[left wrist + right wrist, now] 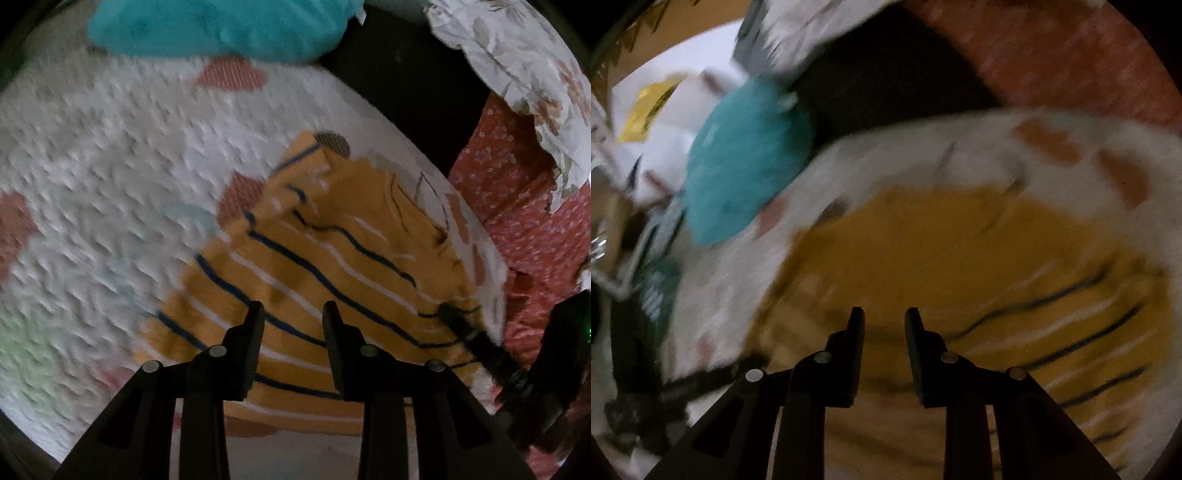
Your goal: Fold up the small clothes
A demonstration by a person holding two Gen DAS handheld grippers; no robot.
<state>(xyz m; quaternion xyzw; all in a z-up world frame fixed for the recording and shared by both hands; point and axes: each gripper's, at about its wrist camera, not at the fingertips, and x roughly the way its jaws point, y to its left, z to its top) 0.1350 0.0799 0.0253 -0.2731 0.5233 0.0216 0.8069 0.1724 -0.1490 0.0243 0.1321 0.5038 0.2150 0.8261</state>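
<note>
The task garment, a mustard-yellow striped shirt (pixel 314 266), lies on a white quilted bedspread (pixel 92 166) with red patches, close to the bedspread's far right edge. One part of it is already turned over along the upper left side.

**State of the tongs**
- Left tongs (pixel 292 314): spread, nothing between the fingers, poised above the shirt's lower striped area.
- Right tongs (pixel 884 317): spread and empty, above the plainer part of the shirt. In the left wrist view, a dark bar that is probably one of their fingers (pixel 469 328) reaches the shirt's right edge; whether it touches the cloth cannot be told.

**Risks from this position**
- The shirt lies near the bed edge. A pull toward that side could likely drag it off the bedspread.
- Closing on a single layer at the turned-over part could undo the fold; closing too deep could pinch the bedspread together with the shirt.
- Uneven lift between the two tongs would probably skew the fold line.

**Limits of visibility**
- The right wrist view is heavily motion-blurred; stripes and hems are smeared.
- The shirt's near hem is hidden behind the left tongs.
- A teal cushion (pixel 221 26) at the far side is cut off by the frame.
</note>
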